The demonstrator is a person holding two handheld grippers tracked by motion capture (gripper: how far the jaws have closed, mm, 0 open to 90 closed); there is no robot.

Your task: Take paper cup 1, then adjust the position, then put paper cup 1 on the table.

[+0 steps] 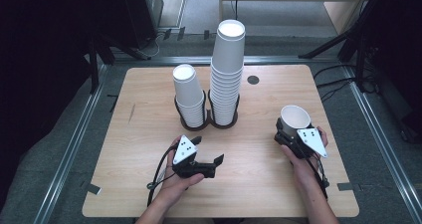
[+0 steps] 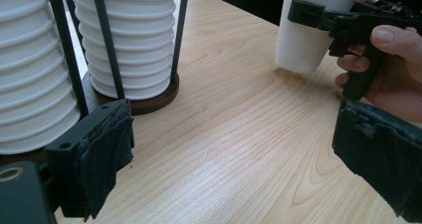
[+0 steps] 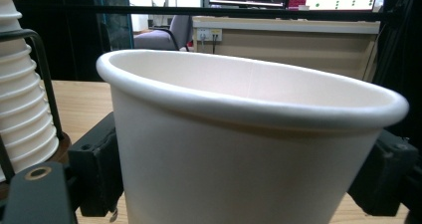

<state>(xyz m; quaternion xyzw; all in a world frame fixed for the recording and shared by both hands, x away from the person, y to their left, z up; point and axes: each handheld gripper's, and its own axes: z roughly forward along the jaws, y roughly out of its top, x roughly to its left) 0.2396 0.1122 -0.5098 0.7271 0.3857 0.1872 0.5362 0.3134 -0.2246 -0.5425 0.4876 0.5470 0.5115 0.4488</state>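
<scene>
White paper cup (image 1: 294, 117) sits upright between our right gripper (image 1: 287, 132) jaws, clamped on both sides, near the right edge of the light wooden table (image 1: 149, 154). Our left gripper (image 1: 208, 152) rests on the tabletop, jaws wide apart with nothing in them. Further out we've got two stacks of white paper cups (image 1: 226, 74) in dark wire holders (image 1: 208, 118).

The white paper cup (image 1: 295, 117) is empty and upright, slightly tilted, its rolled rim open upward. It is clamped at its sides just above the right part of the wooden counter (image 1: 249, 184).
</scene>
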